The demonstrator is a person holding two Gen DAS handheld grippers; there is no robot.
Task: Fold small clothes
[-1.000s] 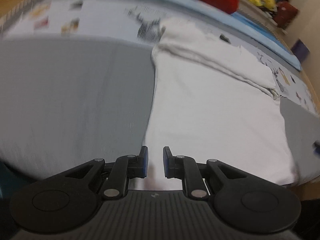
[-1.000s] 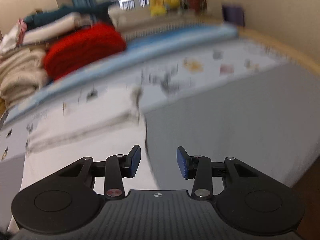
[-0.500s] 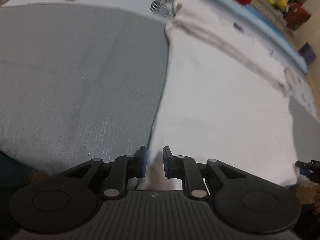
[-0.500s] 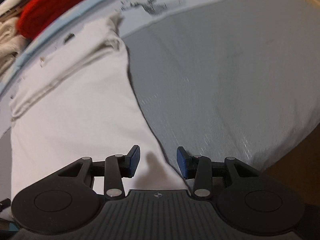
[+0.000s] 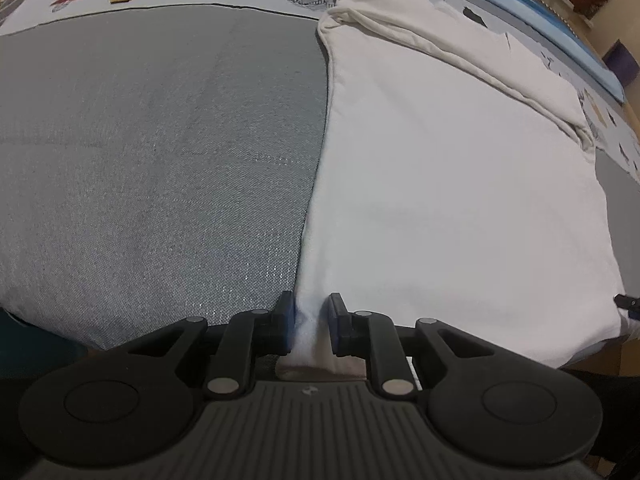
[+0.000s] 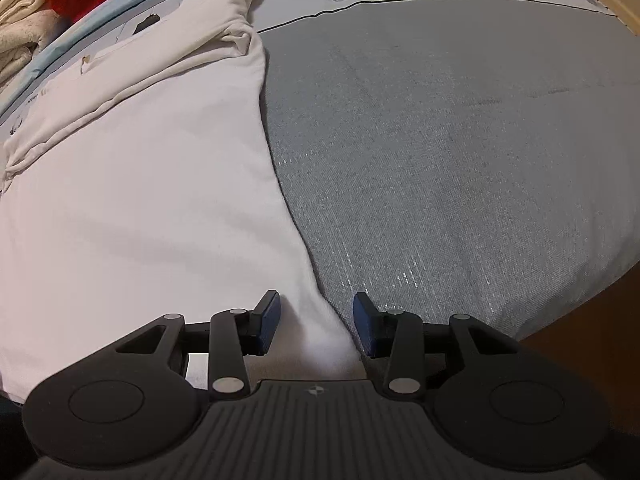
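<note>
a white garment (image 5: pixel 460 184) lies flat on the grey cloth (image 5: pixel 160 152). the left gripper (image 5: pixel 311 322) stands over its near left corner, jaws narrow, fabric bunched between the pads. the right gripper (image 6: pixel 316 324) straddles the near right corner, jaws half apart, pads clear of the fabric.
</note>
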